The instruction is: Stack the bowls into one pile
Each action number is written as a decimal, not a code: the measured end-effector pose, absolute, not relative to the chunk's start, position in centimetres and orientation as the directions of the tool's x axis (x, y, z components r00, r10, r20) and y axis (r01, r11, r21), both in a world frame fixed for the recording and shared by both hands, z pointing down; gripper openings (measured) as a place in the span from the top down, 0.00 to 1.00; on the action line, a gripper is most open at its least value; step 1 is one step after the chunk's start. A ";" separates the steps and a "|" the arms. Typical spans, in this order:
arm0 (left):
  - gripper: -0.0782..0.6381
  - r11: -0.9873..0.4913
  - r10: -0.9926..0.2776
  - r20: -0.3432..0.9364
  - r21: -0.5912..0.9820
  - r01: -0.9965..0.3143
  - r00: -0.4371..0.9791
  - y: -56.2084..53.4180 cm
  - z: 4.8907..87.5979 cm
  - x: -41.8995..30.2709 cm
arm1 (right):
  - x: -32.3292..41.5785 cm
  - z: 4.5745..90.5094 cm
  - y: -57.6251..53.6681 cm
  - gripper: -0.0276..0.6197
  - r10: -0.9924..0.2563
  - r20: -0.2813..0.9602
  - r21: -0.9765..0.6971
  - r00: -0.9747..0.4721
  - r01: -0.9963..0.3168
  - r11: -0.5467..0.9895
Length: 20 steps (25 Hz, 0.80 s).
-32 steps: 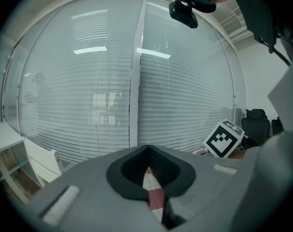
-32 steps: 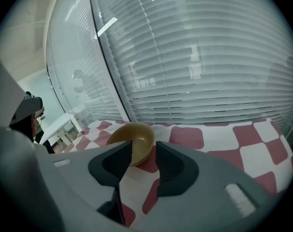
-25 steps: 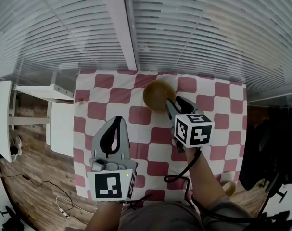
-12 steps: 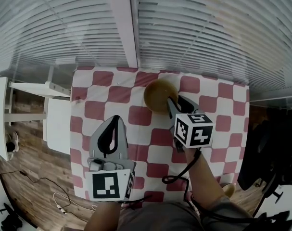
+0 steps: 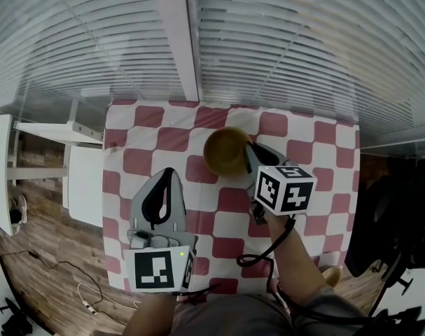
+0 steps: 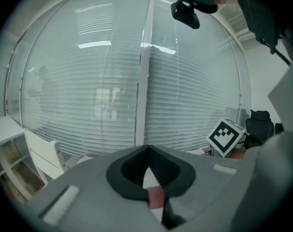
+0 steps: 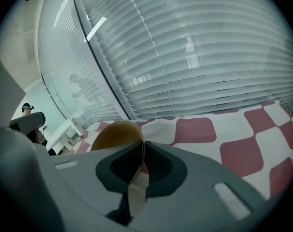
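Update: right hand-held gripper [image 5: 251, 152] jaws have just been closing and are now clamped on the near-right rim of the mustard-brown round bowl [image 5: 223, 152]. Right gripper view confirms it: thin rim wall btwn the pads, pads pressing it. A sec ago the jaws were wide w/ the rim just sitting in the gap. So that's the change: grasp is made.

Bowl also looks diff in head view vs half a sec ago. It sits a bit closer to the person and its inside faces the cam more, so prob tipped by the pinch. Can't tell if it's clear of the red-and-white checked cloth [image 5: 307, 156] on the counter or still touching it. Bowl pos: far-middle of the counter, on the side toward the white window blinds [image 5: 303, 54].

Left hand-held gripper [image 5: 167, 177]: jaws together, nothing btwn them. It hovers over the near-left part of the cloth, well apart from the bowl. Same spot as before, idle.

For the task: pick step looks done, next is lift + carry onto another bowl. Problem: no 2nd bowl visible in any view rn, so can't say where the pile goes. Risk: rim-only pinch on a smooth bowl could swing or slip on lift, so go slow.
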<state>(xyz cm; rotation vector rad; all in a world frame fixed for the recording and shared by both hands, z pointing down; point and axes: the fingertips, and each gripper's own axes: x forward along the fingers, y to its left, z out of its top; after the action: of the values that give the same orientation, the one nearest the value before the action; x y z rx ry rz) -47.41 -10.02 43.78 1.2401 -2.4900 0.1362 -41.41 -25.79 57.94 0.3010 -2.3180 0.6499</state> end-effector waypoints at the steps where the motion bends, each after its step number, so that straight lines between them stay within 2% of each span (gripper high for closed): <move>1: 0.89 0.610 -0.756 0.352 0.070 -0.789 -0.553 -10.0 43.6 -47.3 | -41.3 57.8 -25.7 0.89 -0.030 0.683 -0.373 -0.729 -0.385 0.844; 20: 0.89 0.555 -0.806 0.283 0.052 -0.830 -0.520 -10.5 39.4 -42.0 | -36.4 52.1 -24.0 0.89 0.027 0.649 -0.444 -0.760 -0.350 0.825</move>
<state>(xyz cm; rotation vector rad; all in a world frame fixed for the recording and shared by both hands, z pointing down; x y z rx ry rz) -42.03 -10.48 39.40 1.3581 -2.5176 0.1294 -36.35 -24.00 52.11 0.2360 -2.3356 0.7361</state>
